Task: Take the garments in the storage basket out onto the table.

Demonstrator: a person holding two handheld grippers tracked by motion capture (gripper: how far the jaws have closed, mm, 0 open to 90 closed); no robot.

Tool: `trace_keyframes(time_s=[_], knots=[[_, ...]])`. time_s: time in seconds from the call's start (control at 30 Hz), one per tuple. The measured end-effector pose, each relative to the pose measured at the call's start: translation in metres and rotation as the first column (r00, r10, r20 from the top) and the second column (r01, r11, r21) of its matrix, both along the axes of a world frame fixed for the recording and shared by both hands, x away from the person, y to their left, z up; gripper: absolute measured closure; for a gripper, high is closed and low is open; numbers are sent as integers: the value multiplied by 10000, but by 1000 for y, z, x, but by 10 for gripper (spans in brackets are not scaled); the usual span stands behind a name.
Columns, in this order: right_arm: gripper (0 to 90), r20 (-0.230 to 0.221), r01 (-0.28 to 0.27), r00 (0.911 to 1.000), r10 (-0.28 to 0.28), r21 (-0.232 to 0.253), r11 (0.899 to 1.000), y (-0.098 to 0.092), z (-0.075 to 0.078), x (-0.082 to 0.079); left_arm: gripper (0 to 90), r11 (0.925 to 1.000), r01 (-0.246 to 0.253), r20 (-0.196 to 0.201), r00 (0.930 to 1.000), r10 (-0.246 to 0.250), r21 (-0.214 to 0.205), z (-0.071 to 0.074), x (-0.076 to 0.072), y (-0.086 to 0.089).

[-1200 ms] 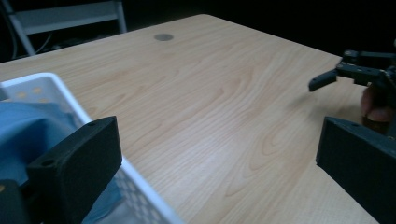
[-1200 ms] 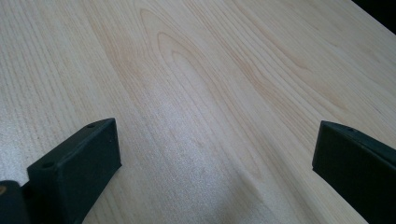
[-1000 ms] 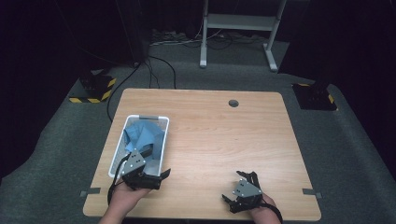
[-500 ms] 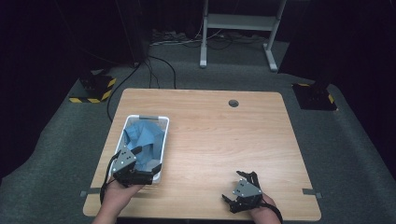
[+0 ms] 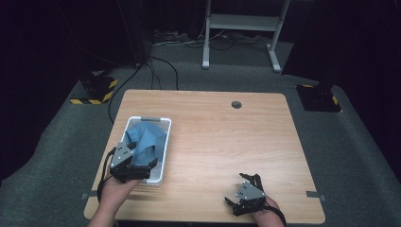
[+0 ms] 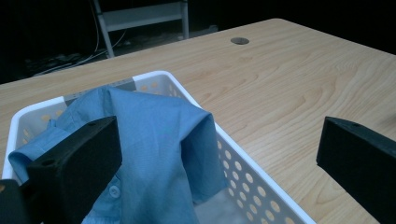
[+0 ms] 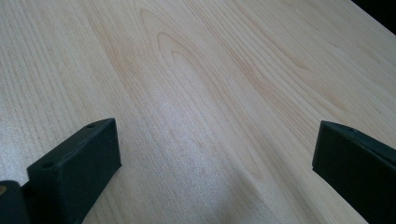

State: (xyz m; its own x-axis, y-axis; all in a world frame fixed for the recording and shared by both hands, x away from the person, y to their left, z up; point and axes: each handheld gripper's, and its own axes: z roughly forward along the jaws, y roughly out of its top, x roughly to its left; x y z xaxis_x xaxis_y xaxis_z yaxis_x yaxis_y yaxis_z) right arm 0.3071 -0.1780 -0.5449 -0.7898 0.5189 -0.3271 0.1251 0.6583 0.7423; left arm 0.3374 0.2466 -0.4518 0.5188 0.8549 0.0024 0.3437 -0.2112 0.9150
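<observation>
A white perforated basket [image 5: 166, 142] stands at the table's left side with a crumpled blue shirt [image 5: 147, 139] inside. My left gripper [image 5: 142, 161] hovers over the basket's near end, open and holding nothing. In the left gripper view the shirt [image 6: 154, 140] lies heaped against the basket's rim [image 6: 154, 77], with the left gripper [image 6: 219, 140] spread wide above it; a white button shows low on the cloth. My right gripper [image 5: 239, 188] rests near the table's front edge, right of centre. It is open [image 7: 215, 144] over bare wood.
The wooden table [image 5: 236, 137] has a round cable hole [image 5: 236, 104] near its far edge. Grey carpet surrounds it, with cables [image 5: 161, 66] and a white metal stand [image 5: 241, 28] behind. Black boxes with yellow striping [image 5: 97, 90] sit on the floor at the left.
My left gripper has moved left from beside the basket's near right corner to over the basket's near end. The right gripper has stayed put.
</observation>
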Motion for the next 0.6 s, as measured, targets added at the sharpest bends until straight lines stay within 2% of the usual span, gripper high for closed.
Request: trace_keyframes(time_s=[0.07, 0.4, 0.6], knots=[[5, 52, -25, 10000, 25, -20, 10000, 0, 0, 0, 4, 9993, -70, -105, 9999, 74, 370, 2, 5, -1], [5, 85, -71, 9999, 71, -24, 10000, 0, 0, -1, 4, 9975, -430, -599, 9971, 463, 554, 1, 26, -1], [5, 81, -78, 9999, 79, -26, 10000, 0, 0, -1, 14, 9933, -619, -1157, 9906, 731, 973, -2, 38, -2]])
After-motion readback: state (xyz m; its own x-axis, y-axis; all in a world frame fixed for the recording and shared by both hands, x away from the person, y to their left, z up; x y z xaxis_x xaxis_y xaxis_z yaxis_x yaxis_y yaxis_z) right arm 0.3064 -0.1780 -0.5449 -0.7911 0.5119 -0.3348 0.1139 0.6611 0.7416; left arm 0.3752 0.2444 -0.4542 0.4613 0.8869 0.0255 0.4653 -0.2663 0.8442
